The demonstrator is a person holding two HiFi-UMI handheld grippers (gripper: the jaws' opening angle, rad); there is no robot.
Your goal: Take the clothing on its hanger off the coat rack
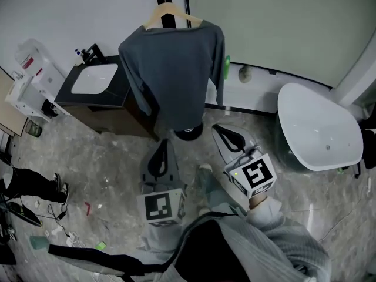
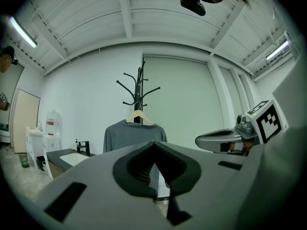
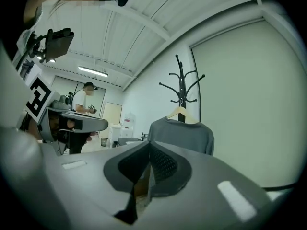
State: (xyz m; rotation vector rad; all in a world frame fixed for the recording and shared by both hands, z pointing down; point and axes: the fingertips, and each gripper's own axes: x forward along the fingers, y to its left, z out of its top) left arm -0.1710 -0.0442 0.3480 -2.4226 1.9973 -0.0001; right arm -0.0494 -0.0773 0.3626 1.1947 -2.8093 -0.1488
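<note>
Most of the black coat rack hides behind a soft grey sweater on a wooden hanger; left claw and right claw are pressed together, empty.

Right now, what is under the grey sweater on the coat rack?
A wooden hanger shows at the sweater's neck, and the coat rack's dark base shows below the hem. The pole between them is covered.

The sweater on its hanger hangs on the coat rack; sink cabinet left, bathtub right.
</note>
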